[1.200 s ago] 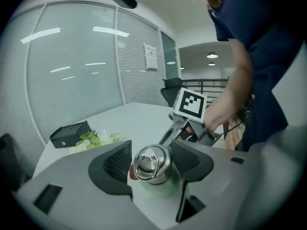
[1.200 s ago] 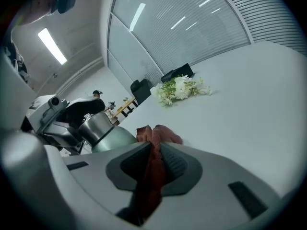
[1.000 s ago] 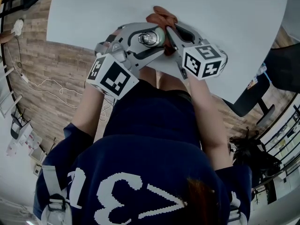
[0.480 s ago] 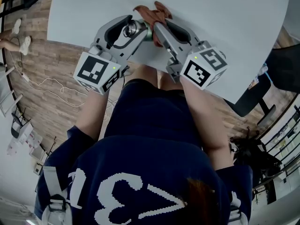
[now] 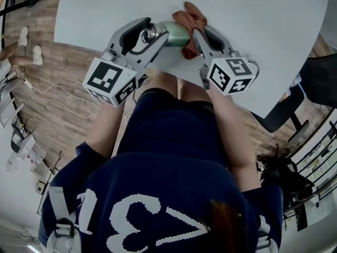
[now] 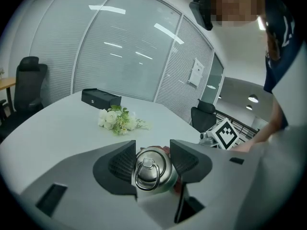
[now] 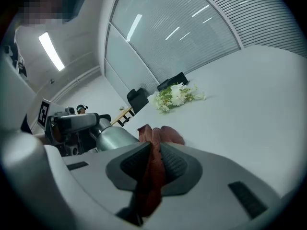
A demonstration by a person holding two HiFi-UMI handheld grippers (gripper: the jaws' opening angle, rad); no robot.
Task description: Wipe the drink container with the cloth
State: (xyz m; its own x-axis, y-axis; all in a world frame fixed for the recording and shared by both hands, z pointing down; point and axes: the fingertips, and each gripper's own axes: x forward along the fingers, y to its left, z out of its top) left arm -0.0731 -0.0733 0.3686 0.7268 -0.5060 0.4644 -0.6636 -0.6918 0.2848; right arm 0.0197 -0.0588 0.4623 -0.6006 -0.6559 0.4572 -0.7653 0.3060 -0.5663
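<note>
A metal drink bottle [image 5: 176,33] hangs on its side above the table's near edge, ring cap to the left. My left gripper [image 5: 152,33] is shut on it near the cap, and its jaws have just been closing a little on it. In the left gripper view the ring cap [image 6: 146,169] sits between the pads. My right gripper [image 5: 202,36] is shut on a red-brown cloth [image 5: 189,17], which lies against the bottle's right end. In the right gripper view the cloth [image 7: 152,162] hangs between the pads, with the bottle [image 7: 112,137] to their left.
The pale grey table [image 5: 253,30] spreads out ahead. On its far side lie a bunch of white flowers [image 6: 117,121] and a black box [image 6: 100,98]. Office chairs [image 6: 26,87] stand round it, one dark chair [image 5: 321,78] at the right edge. Cables lie on the wooden floor [image 5: 47,94].
The left gripper rolled and swung left, laying the bottle on its side. The right gripper drew the cloth rightwards along the bottle, and more bare metal shows.
</note>
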